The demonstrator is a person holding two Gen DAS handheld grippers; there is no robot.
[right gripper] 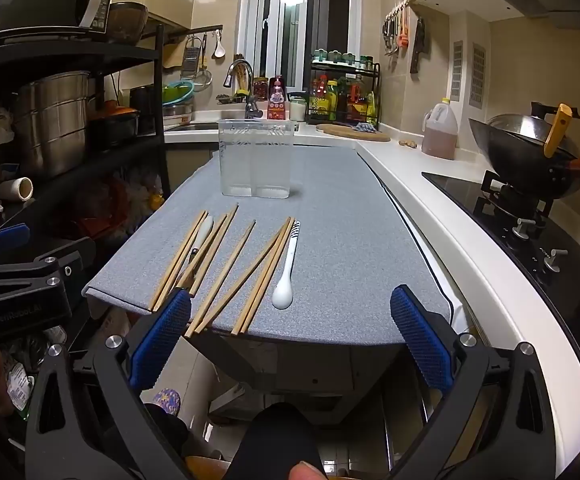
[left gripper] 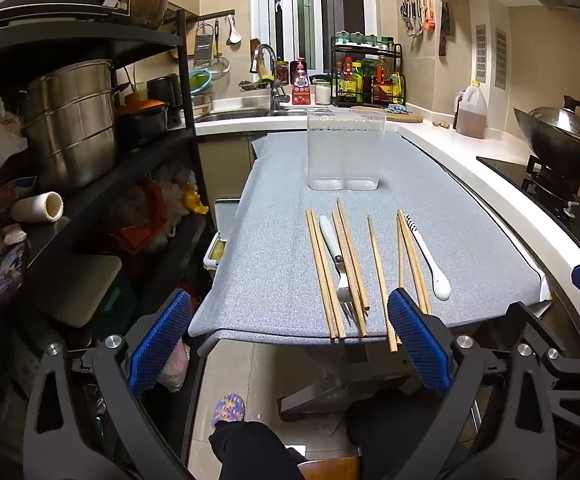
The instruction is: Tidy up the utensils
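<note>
Several wooden chopsticks (left gripper: 352,256) (right gripper: 225,258) lie lengthwise on a grey-covered table (left gripper: 273,248) (right gripper: 342,240), some ends past the near edge. Among them lie a white-handled fork (left gripper: 336,254) (right gripper: 201,236) and a white spoon with a striped handle (left gripper: 430,258) (right gripper: 287,268). A clear two-compartment holder (left gripper: 344,150) (right gripper: 255,158) stands empty at the far end. My left gripper (left gripper: 290,344) is open and empty at the near edge. My right gripper (right gripper: 290,340) is open and empty at the near edge, right of the left gripper (right gripper: 5,276).
A black shelf rack (left gripper: 89,152) with steel pots stands left of the table. A white counter (right gripper: 430,184) with a gas hob and wok (right gripper: 530,152) runs along the right. Sink, tap and condiment rack (left gripper: 366,76) are at the back. My legs and slipper (left gripper: 229,408) are below.
</note>
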